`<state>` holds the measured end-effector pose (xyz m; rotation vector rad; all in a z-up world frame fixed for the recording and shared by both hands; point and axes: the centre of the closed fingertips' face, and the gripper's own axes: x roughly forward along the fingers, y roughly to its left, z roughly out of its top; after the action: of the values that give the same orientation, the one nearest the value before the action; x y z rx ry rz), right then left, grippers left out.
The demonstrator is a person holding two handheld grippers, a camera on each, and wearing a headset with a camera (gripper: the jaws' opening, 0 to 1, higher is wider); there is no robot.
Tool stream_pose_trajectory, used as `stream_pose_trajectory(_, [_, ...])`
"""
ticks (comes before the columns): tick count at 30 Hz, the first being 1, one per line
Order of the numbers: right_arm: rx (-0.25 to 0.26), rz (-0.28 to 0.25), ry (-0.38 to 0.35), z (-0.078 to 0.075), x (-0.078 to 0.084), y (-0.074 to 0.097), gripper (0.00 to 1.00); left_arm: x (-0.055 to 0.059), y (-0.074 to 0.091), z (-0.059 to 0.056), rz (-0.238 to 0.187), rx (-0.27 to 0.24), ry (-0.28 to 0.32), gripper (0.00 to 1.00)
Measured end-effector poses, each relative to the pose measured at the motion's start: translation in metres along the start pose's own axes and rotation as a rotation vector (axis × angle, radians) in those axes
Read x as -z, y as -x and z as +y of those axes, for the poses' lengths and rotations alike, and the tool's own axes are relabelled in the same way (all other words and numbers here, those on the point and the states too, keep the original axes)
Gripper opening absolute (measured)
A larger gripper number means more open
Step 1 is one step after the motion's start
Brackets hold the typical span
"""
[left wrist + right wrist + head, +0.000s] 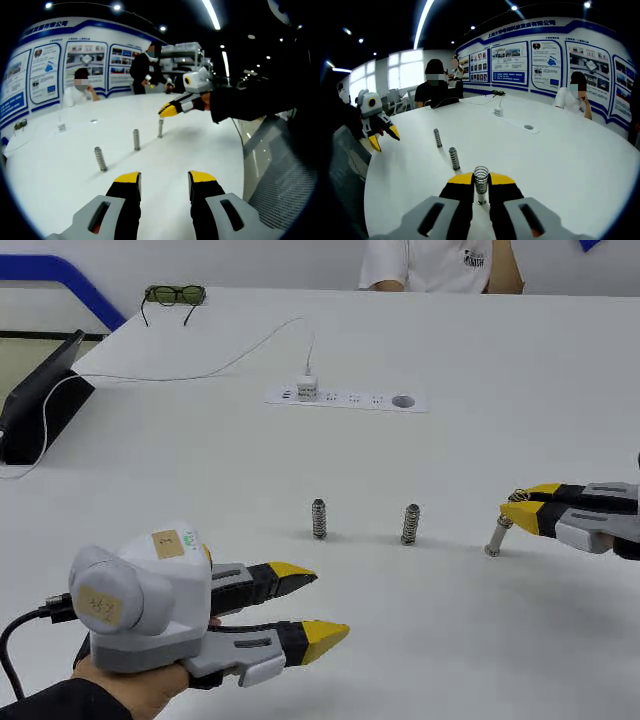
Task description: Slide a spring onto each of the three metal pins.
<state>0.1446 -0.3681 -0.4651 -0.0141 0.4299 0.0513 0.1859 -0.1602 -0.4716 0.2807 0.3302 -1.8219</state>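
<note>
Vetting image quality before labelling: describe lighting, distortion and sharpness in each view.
Head view: even bright light, faint shadows beside the pins, sharp throughout. Left gripper view: fisheye bends the table edge, ceiling light strip glares. Right gripper view: window washed out, spring between the jaws crisp.

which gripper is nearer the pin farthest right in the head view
Right. The right gripper holds a spring just above that pin; the left gripper sits open, far off to the pin's left.
</note>
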Motion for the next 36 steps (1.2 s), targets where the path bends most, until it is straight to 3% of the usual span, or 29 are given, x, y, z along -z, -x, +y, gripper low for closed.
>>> stream_pose_trajectory(36, [-0.011, 0.054, -0.037, 0.000, 0.032, -0.015, 0.12, 0.007, -0.001, 0.002, 0.011, -0.007, 0.022, 0.38])
